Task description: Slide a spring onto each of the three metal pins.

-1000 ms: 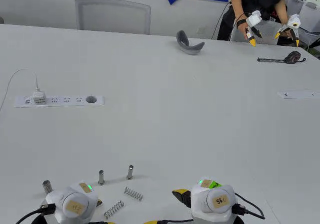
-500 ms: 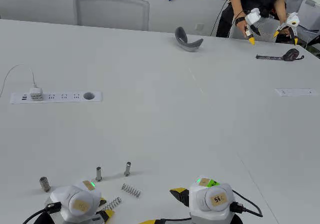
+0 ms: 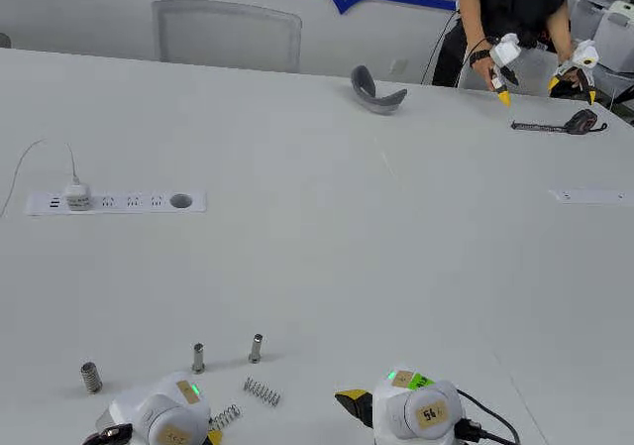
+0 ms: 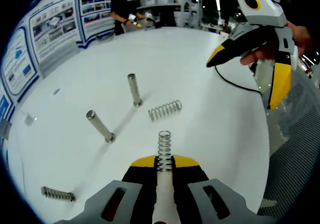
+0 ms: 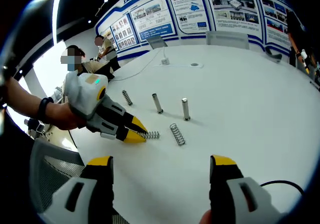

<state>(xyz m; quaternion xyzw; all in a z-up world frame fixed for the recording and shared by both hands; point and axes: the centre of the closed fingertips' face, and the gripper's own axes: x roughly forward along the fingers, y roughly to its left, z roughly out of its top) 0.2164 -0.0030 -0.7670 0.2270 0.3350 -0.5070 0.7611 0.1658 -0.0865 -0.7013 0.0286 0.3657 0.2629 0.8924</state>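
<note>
Two bare metal pins stand upright near the table's front edge. Further left, a spring stands upright, apparently on the third pin. One loose spring lies just in front of the pins. My left gripper is shut on the near end of another spring, which points toward the pins. My right gripper is open and holds nothing, a little to the right of the springs; the left gripper view has it as the right gripper too.
A white power strip with a plugged cable lies at mid left. A grey curved object and a tape measure sit at the far side, where another person holds grippers. A chair stands behind the table.
My left gripper has slid onto the near spring's end and shut on it. The right gripper has barely moved. The head camera has shifted a little.
</note>
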